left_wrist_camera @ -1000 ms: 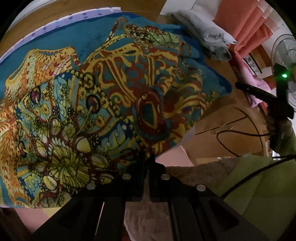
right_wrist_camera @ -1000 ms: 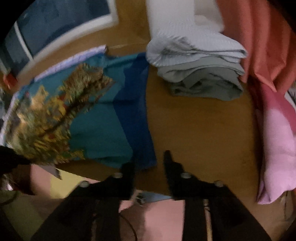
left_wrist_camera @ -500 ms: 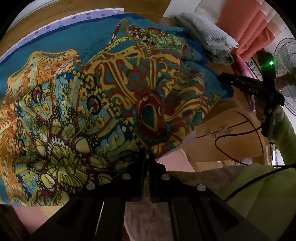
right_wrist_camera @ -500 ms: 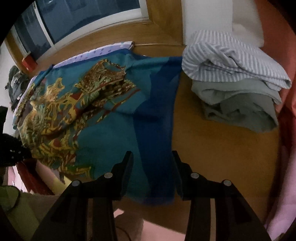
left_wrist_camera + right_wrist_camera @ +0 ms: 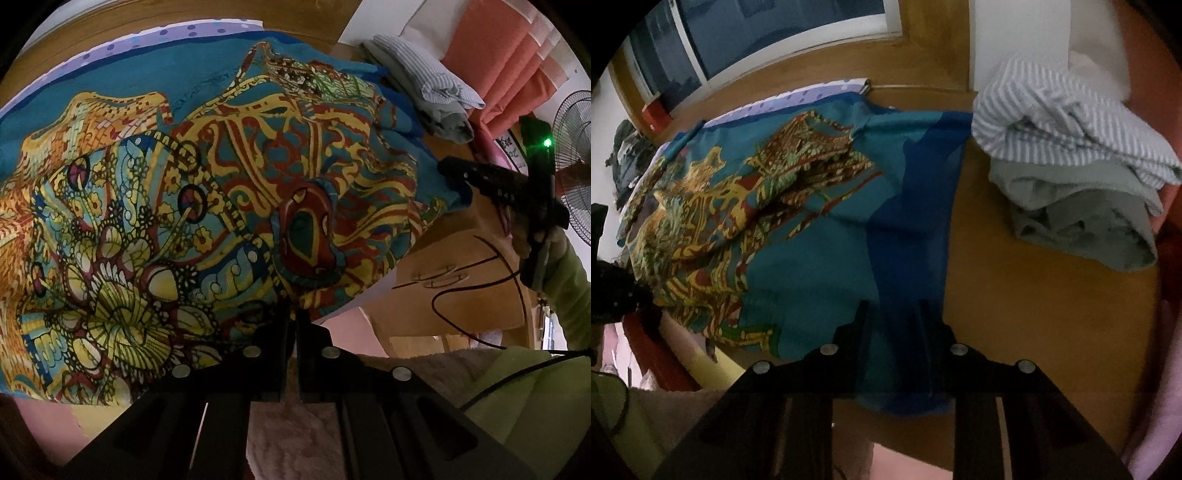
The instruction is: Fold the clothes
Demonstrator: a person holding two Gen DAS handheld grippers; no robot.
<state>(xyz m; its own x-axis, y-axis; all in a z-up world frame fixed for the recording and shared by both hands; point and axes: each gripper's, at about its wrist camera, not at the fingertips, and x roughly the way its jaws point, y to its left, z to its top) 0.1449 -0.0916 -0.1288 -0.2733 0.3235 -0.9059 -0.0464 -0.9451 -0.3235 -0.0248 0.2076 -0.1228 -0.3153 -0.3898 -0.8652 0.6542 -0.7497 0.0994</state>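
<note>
A teal cloth with a yellow, red and green print [image 5: 207, 192] lies spread on the wooden table and hangs over its near edge; it also shows in the right wrist view [image 5: 812, 229]. My left gripper [image 5: 291, 314] is shut on the cloth's near printed edge. My right gripper [image 5: 892, 308] is open, its fingers straddling the cloth's dark blue border [image 5: 912, 258] at the near corner. The right gripper also shows in the left wrist view [image 5: 448, 171] at the cloth's right corner.
A folded stack, striped white on grey-green [image 5: 1071, 158], sits on the table [image 5: 1034, 295] to the right, also in the left wrist view [image 5: 432, 88]. Pink fabric [image 5: 1160, 369] lies at far right. A fan [image 5: 574, 155] and orange curtain [image 5: 506, 55] stand beyond. A window [image 5: 768, 33] is behind.
My right gripper has moved forward onto the cloth's blue border, which now lies between its open fingers. My left gripper stays shut on the printed edge.
</note>
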